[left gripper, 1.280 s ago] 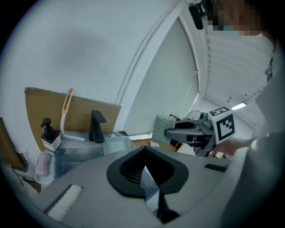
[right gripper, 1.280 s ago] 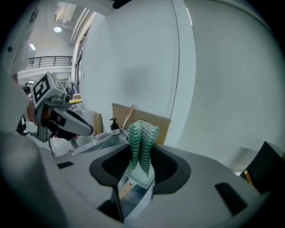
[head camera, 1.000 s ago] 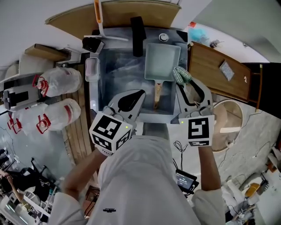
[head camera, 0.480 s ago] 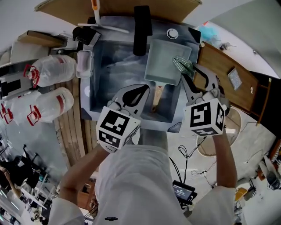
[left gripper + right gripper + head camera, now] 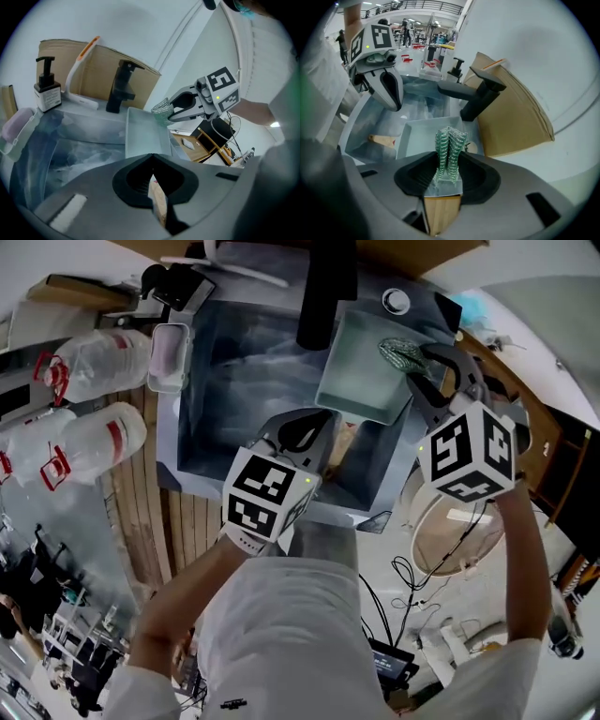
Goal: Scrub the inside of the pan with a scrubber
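Head view looks steeply down; gripper views share the pan (image 5: 361,371).

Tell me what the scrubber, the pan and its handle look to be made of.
Scrubber: green-silver mesh, likely knitted plastic or metal wire; the open, glinting loops show it. Pan: probably coated metal, pale grey-green, going by its smooth matt walls and thin rim. Handle: bare wood, by its light tan, dull look.

We stand at a kitchen-style sink (image 5: 239,381) set up in a lab hall: tap (image 5: 322,292) behind the sink, soap bottle (image 5: 47,93) beside it, loose cables (image 5: 405,568) on the floor in front of it.
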The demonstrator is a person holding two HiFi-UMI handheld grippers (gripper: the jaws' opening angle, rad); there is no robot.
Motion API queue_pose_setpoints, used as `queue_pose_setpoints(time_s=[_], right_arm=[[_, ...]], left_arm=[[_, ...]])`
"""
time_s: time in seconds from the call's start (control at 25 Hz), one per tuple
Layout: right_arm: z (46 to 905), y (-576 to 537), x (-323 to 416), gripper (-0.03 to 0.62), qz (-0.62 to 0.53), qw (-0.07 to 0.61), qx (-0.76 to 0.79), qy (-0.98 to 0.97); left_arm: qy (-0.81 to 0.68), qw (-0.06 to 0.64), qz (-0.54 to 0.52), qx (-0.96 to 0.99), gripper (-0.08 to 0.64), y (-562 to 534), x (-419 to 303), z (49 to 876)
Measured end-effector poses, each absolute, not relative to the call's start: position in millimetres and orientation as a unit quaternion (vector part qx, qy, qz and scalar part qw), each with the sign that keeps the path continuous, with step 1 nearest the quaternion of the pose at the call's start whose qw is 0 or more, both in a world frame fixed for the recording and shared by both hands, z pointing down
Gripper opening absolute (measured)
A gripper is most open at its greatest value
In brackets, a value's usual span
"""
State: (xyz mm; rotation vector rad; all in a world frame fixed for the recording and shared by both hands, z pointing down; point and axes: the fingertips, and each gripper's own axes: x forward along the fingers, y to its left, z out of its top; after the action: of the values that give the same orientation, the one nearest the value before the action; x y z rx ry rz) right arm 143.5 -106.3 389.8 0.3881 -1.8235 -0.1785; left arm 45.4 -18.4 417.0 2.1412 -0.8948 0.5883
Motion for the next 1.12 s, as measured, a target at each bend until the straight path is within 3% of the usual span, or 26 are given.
queue_pose_setpoints(time_s=[0.68,1.12], right_arm=[[431.7,-126.1,155.9,0.140,-0.060,0.682,0.139,-0.716],[431.3,-129.7,131.0,0.141,-0.044,0.689,0.143,-0.709]], left_arm=[[-0.372,0.367,0.257,0.813,0.006,-48.5,36.0,470.4],[-0.367,0.372,0.243,0.817,0.006,-46.0,27.5,460.7]])
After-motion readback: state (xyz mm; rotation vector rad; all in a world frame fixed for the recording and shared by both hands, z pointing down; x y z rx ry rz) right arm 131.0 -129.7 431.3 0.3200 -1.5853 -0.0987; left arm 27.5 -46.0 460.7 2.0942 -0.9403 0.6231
